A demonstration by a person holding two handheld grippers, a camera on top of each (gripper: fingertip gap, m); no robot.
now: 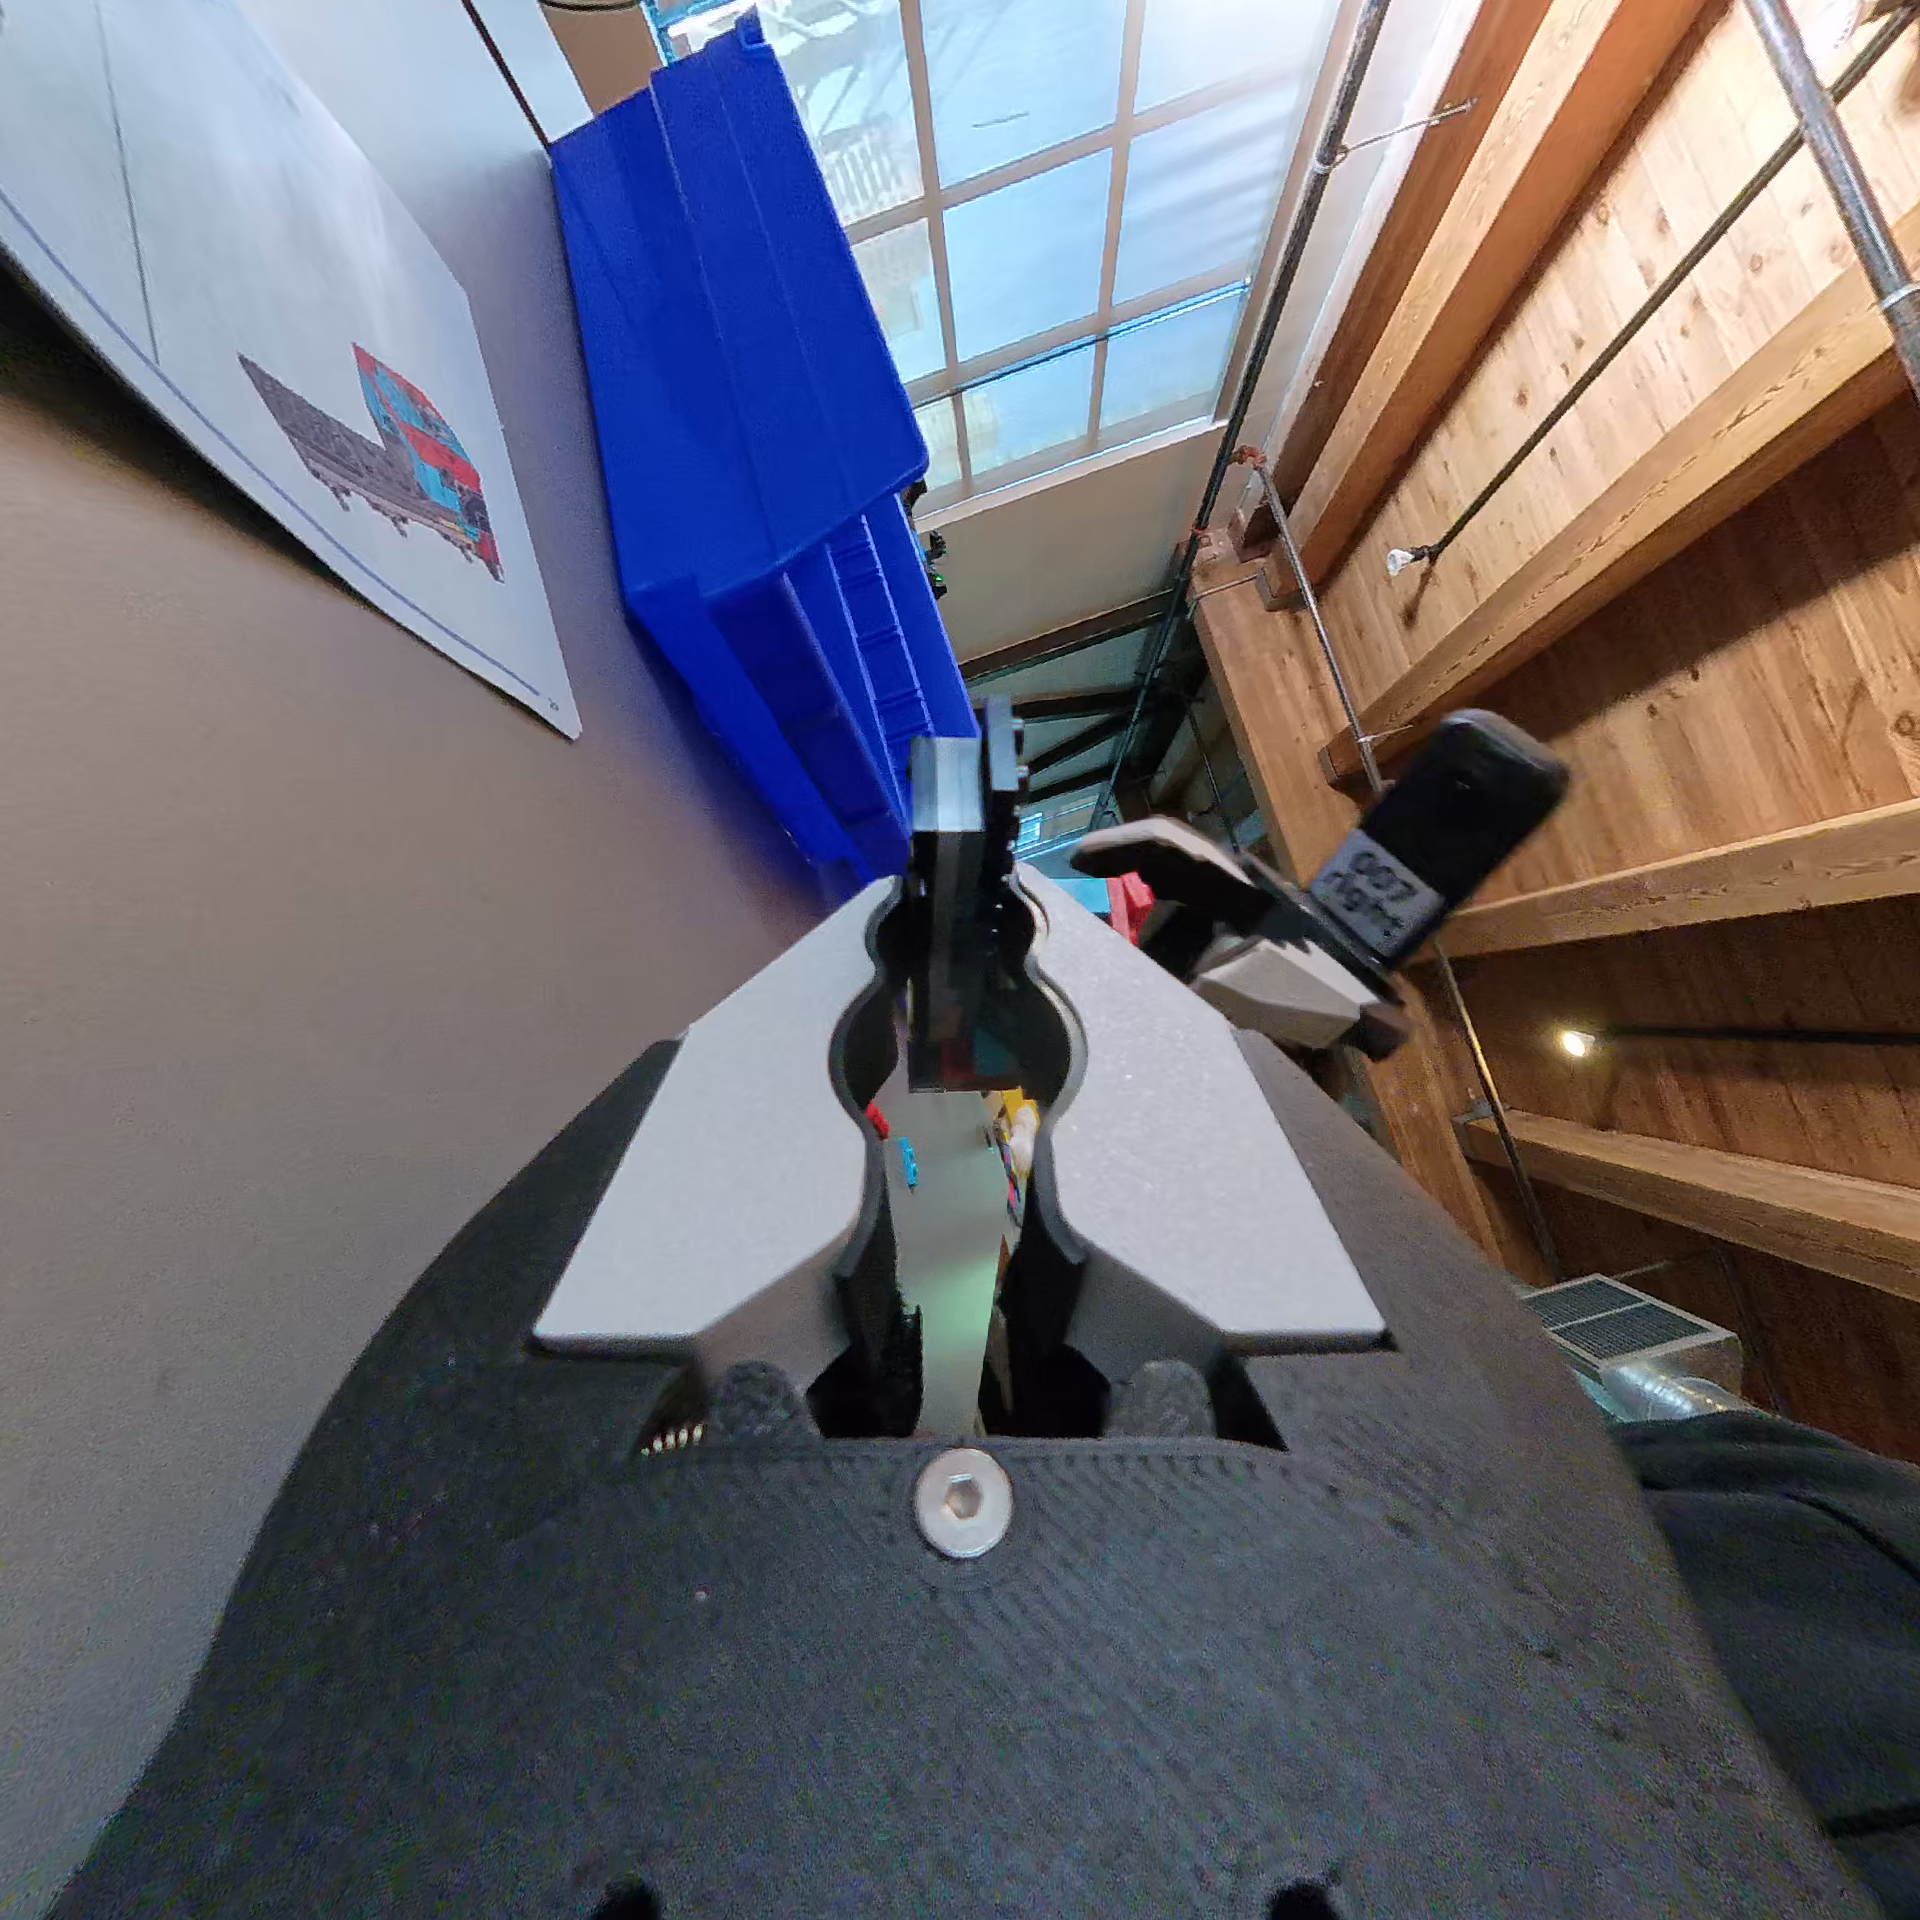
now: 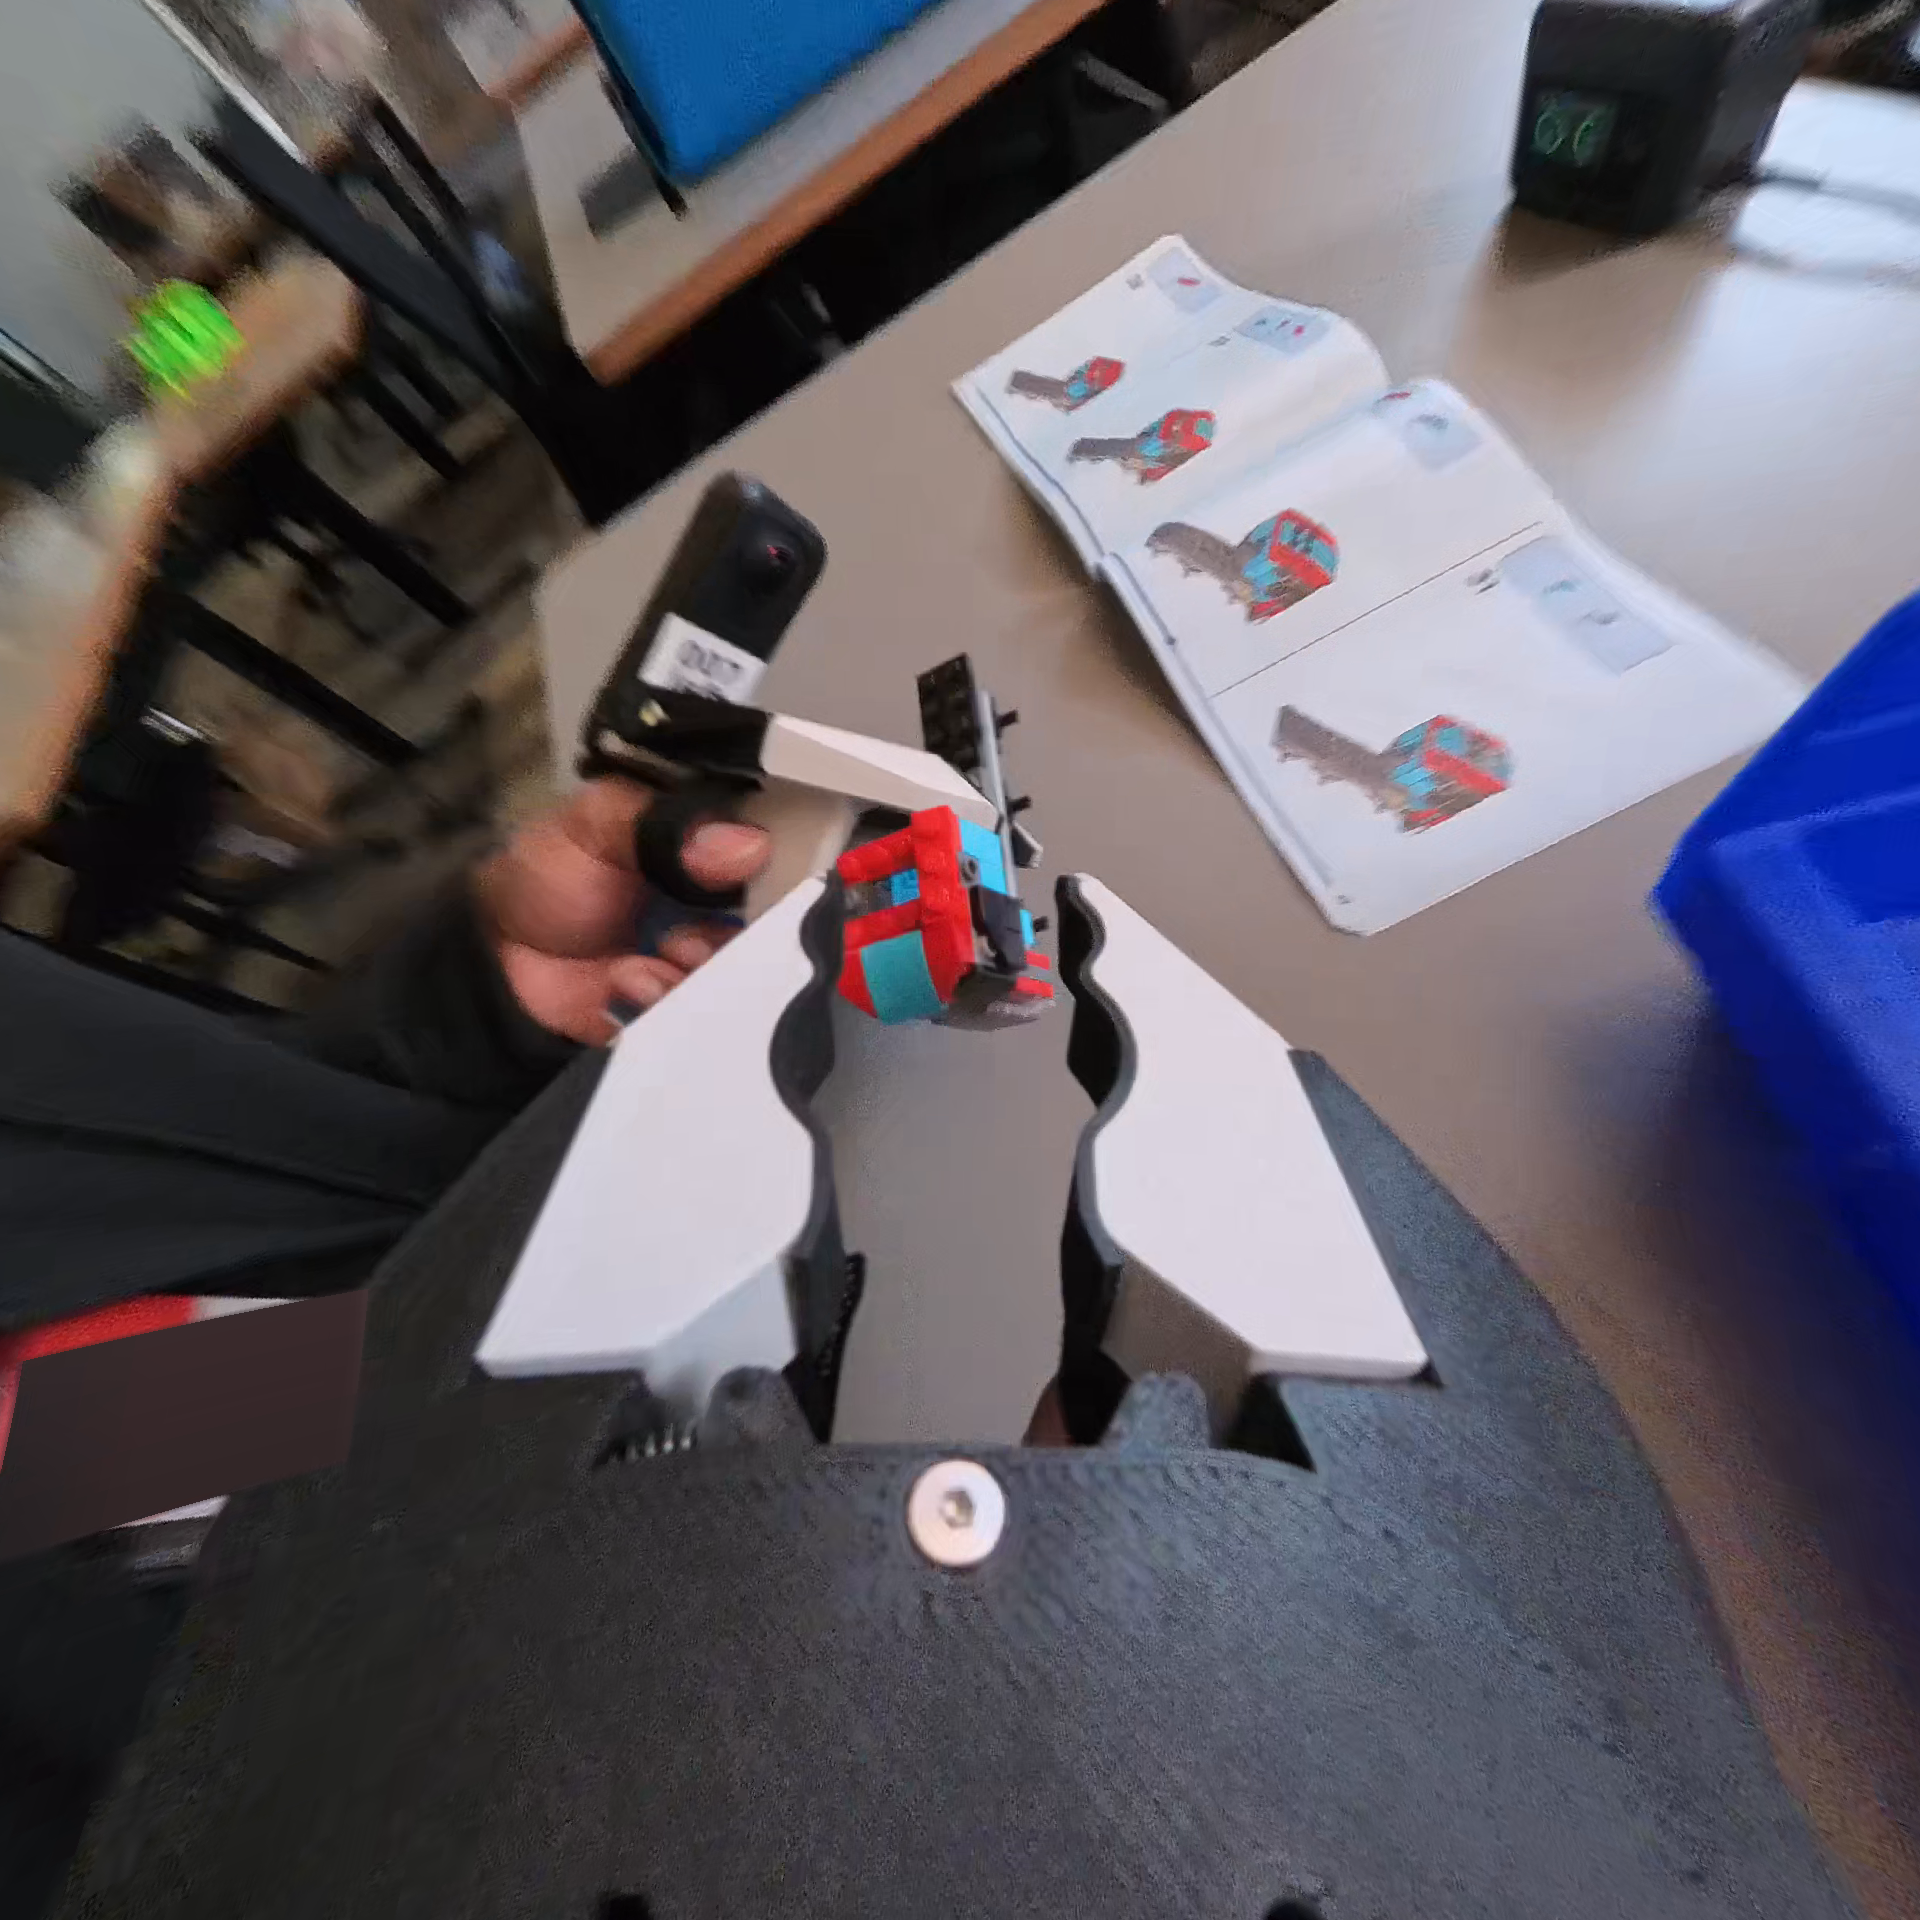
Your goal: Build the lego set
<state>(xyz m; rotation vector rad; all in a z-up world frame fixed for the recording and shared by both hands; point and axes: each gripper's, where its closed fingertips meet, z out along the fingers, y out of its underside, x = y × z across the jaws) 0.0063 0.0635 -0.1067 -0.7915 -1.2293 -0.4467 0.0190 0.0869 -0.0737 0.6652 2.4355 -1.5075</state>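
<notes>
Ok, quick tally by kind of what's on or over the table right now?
Grippers: 2 (left gripper, right gripper)
Lego model: 1 (lego truck, held by left)
Instruction booklet: 1
Blue bin: 1
Black box: 1
Total: 6

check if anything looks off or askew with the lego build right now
Nothing looks broken or spilled. The lego truck is clamped in the left gripper off the table, tilted on its side. The right gripper is open near its cab.

Black tongs point(image 2: 945, 899), grey wavy fingers point(image 2: 686, 1164), silver screw point(image 2: 957, 1512)
</notes>
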